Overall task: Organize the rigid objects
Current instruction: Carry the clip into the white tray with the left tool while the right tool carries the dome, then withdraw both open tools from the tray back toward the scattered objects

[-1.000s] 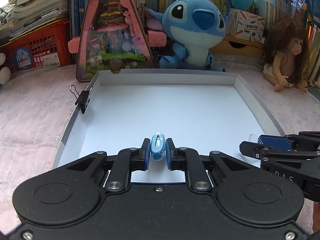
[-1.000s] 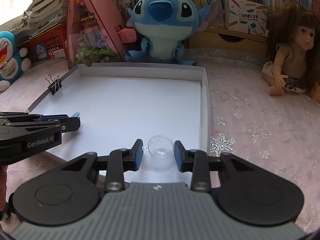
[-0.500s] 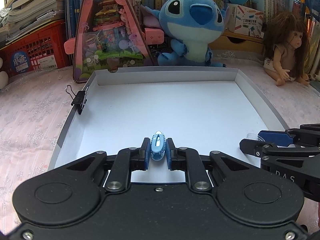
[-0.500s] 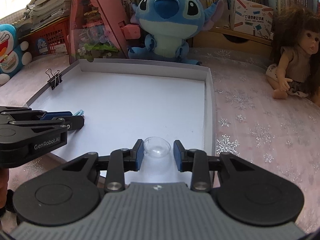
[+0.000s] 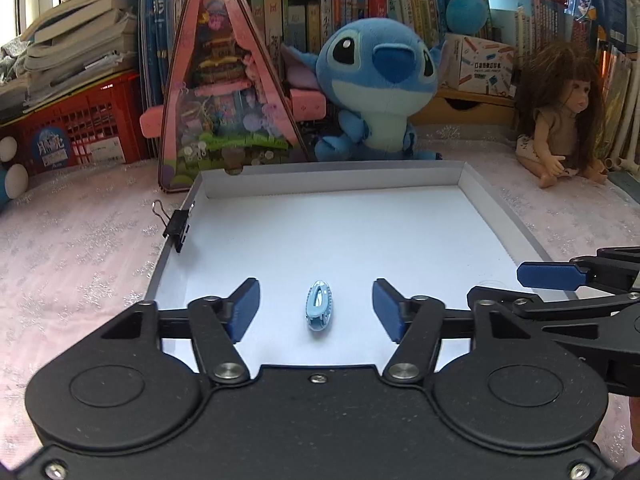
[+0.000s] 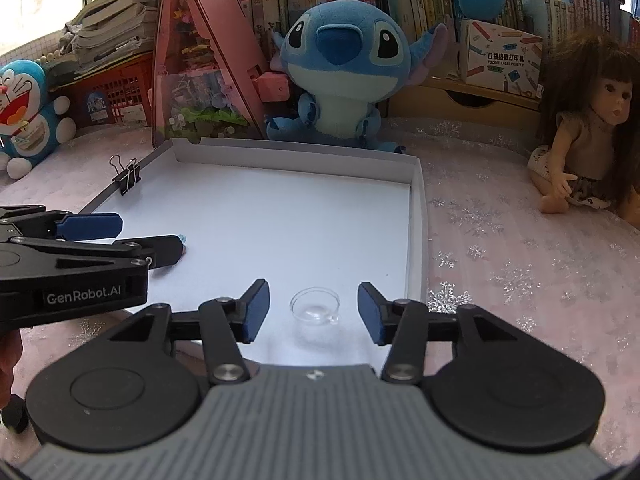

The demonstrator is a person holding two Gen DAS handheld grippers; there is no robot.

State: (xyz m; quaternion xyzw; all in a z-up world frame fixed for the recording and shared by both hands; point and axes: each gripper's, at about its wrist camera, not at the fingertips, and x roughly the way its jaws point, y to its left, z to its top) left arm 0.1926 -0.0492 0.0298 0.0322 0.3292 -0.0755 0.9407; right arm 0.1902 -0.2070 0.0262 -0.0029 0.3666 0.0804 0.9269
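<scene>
On the white tray [image 5: 400,240], the left gripper [image 5: 316,306], jaws just opened, straddles a freed blue clip [image 5: 319,307]. From the right wrist, the right gripper [image 6: 313,312], likewise just opened, flanks a faint clear dish [image 6: 315,307]; the clip is mostly hidden.

Left tool [image 5: 316,304] and right tool [image 6: 314,312] side by side, jaws just opened, nothing gripped.
</scene>
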